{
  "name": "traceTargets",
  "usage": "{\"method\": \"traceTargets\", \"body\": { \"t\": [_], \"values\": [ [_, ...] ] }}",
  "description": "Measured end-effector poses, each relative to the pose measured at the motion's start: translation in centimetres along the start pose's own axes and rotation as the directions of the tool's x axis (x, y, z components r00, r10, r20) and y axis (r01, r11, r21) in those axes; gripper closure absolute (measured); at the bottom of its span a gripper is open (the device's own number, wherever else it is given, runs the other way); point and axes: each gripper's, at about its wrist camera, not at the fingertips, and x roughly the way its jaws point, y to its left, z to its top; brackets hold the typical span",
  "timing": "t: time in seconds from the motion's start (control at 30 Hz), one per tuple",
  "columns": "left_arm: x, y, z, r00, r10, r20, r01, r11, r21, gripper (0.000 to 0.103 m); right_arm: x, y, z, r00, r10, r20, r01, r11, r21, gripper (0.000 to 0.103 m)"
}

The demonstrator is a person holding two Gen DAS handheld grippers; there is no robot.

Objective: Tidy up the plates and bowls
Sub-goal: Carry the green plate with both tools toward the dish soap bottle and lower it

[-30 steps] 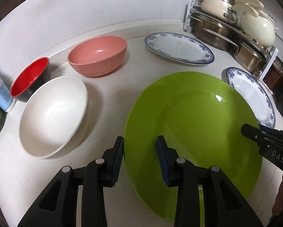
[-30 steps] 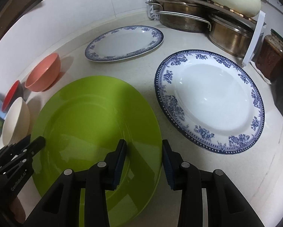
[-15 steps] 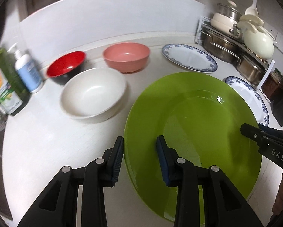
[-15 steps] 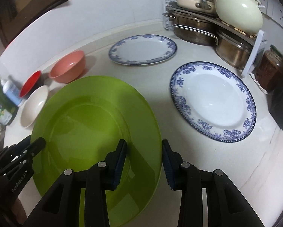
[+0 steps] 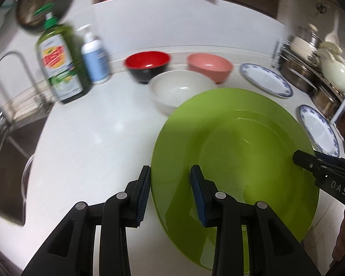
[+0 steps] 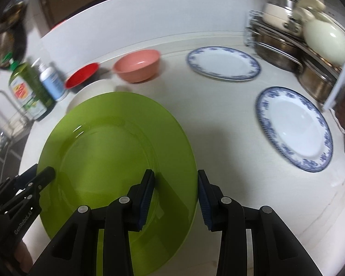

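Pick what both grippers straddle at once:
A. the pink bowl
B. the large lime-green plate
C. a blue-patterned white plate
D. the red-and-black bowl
B: the left gripper and the right gripper each have an open finger either side of the large lime-green plate's rim, on opposite edges.

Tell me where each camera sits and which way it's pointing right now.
Left wrist: sits on the left claw, facing across the green plate toward the bowls; right claw shows at right.
Right wrist: sits on the right claw, facing over the green plate toward two blue-rimmed plates; left claw shows at left.
Both share the green plate, straddled at opposite rims, and the pink bowl.
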Motion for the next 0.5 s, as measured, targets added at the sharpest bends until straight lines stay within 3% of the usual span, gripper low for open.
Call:
{"method": "traceTargets", "body": {
  "t": [0.5],
  "values": [
    [-1.4,7.8,-3.1,0.986,0.168,-0.017,-0.169,0.971,-0.169,0.068,2.4,9.1,-0.7,0.988,0.146,-0.058,-0.155,0.97,-0.188,0.065]
  ]
}}
